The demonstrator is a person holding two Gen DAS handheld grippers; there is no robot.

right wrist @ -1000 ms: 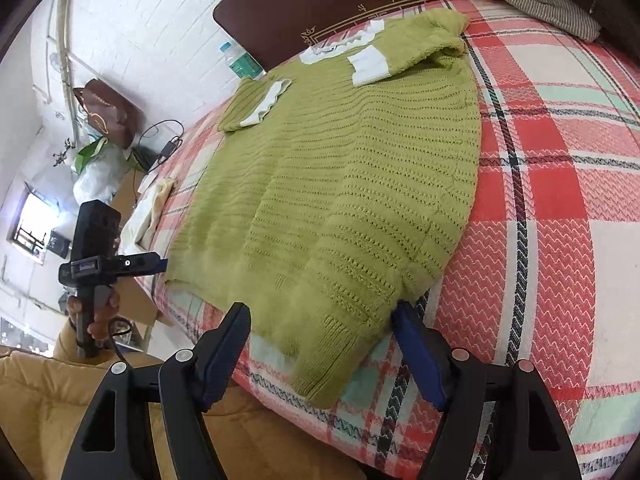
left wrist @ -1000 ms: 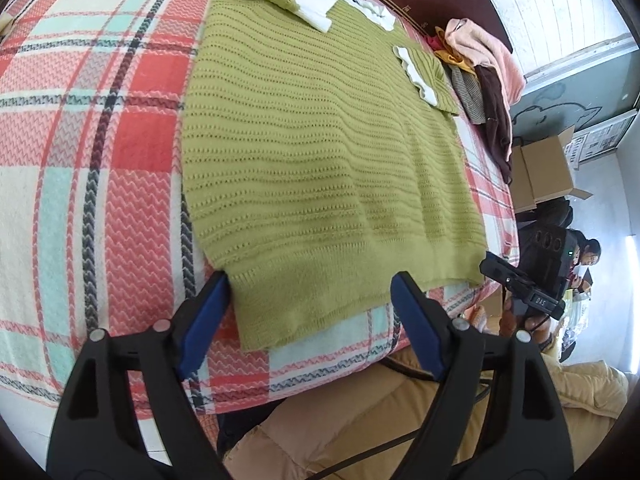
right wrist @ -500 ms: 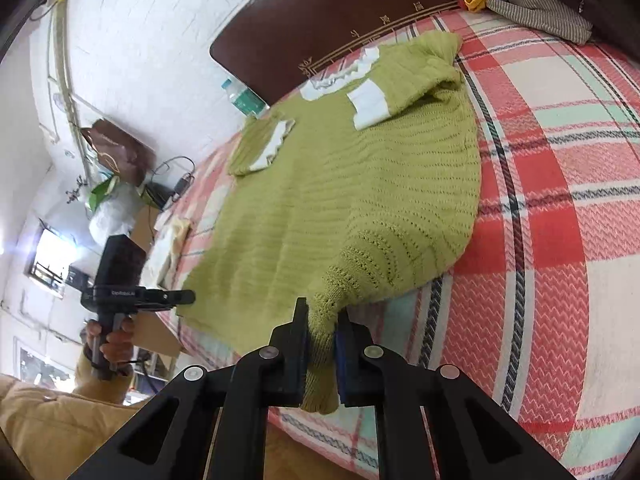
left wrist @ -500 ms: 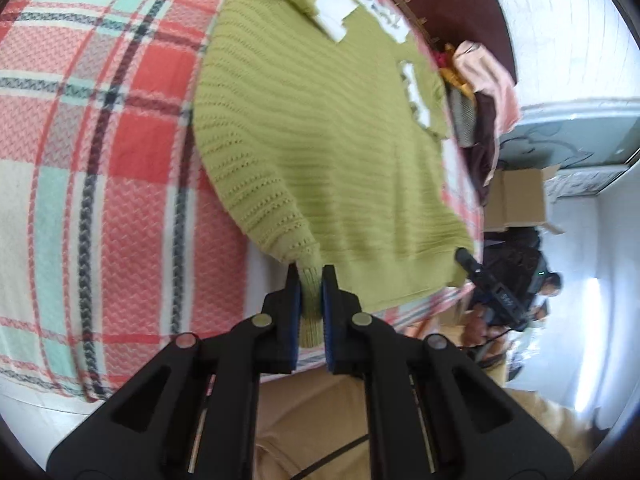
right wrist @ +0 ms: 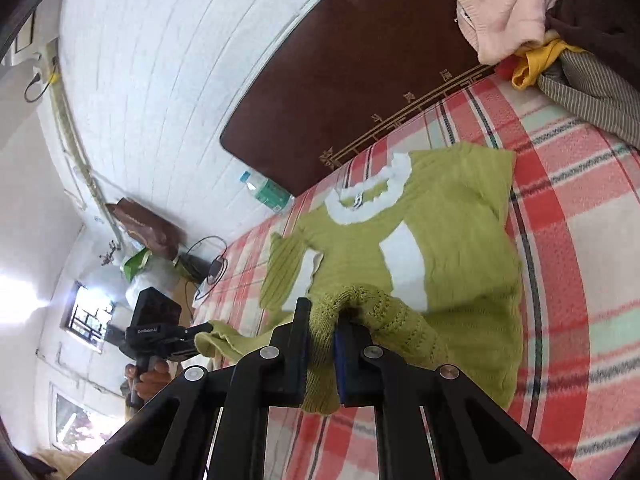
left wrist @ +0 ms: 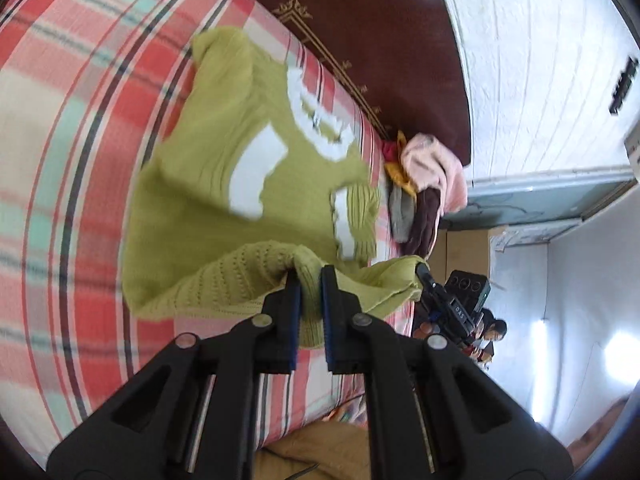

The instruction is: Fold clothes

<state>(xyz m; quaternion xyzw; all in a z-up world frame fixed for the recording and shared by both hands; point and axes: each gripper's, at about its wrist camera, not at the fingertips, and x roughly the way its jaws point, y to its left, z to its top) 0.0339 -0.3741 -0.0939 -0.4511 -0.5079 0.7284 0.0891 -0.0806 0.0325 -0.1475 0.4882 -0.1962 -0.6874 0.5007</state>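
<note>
My left tongs (left wrist: 310, 300) and right tongs (right wrist: 322, 344) both pinch bottom edge of green sweater (left wrist: 224, 172) on bed (left wrist: 60, 160). Keep hands level, carry edge far to white collar (right wrist: 370, 200), lay flat.

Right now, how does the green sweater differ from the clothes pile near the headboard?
The green sweater lies spread on the plaid blanket with its hem lifted; the clothes pile is bunched up. The sweater is one garment; the pile mixes pink, yellow, brown and striped pieces. Both tongs, left and right, grip the sweater; nothing holds the pile. Both rest on the bed.
</note>
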